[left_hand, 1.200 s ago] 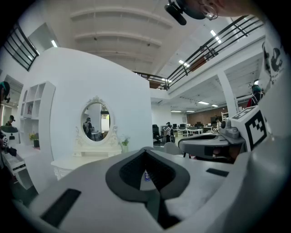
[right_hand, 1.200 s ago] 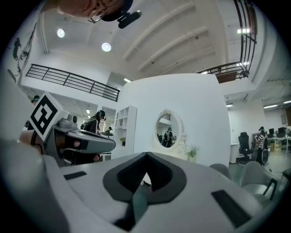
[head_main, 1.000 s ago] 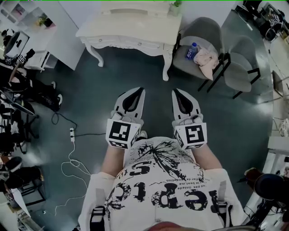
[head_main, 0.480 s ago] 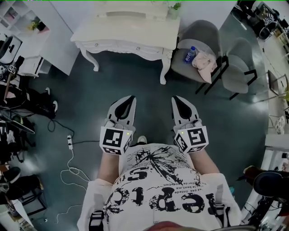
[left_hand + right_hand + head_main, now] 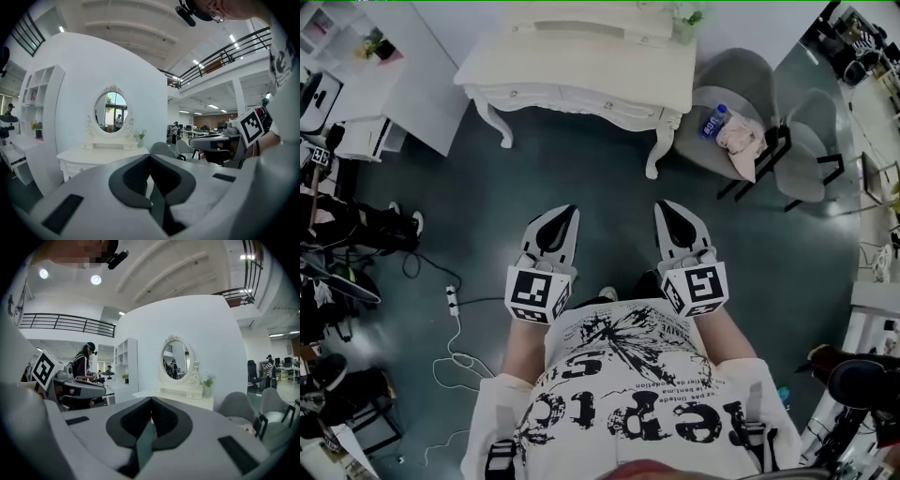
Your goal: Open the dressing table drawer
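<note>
white dressing table (image 5: pixel 581 66) stands well ahead of both tongs. it shows slightly larger and further right than a second ago, so the approach seems under way, with nothing reached yet. left gripper (image 5: pixel 562 214) and right gripper (image 5: pixel 666 208) are both closed and empty. the drawer (image 5: pixel 572 97) front runs crosswise to the tongs, facing back toward them.

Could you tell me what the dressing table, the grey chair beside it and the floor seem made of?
The dressing table looks like painted wood: cream-white, smooth, with carved curved legs. The grey chair seems fabric-upholstered, matt and rounded, on thin dark legs, possibly metal. The floor looks like a hard, smooth dark teal coating with a faint sheen; exact material unclear.
</note>
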`<state>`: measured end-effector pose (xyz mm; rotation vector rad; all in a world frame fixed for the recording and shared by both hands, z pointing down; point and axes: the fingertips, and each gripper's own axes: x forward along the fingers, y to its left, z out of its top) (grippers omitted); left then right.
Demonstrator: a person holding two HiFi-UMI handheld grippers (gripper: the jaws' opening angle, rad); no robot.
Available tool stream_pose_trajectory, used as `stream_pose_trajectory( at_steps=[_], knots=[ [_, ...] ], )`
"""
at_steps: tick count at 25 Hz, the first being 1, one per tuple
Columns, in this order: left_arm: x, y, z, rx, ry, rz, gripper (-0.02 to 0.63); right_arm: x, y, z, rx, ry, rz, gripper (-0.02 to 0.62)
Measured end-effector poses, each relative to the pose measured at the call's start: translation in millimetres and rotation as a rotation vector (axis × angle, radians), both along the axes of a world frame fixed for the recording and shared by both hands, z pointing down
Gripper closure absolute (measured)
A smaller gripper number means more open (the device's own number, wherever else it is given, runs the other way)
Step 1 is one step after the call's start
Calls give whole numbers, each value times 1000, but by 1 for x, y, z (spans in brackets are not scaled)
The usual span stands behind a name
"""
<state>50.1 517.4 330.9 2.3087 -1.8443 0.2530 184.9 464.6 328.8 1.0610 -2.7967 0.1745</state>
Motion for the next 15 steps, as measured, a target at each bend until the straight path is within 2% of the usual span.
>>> stream_pose_trajectory(
  at_steps=[8,15],
  knots=[
    [-42,-64,25,-41,-9,-70,588,-45,-81,20,1,37,-64,577],
    [-63,-184,17,-42,-38,-99,588,-73,-210,14,-20,10,-119,577]
  ],
)
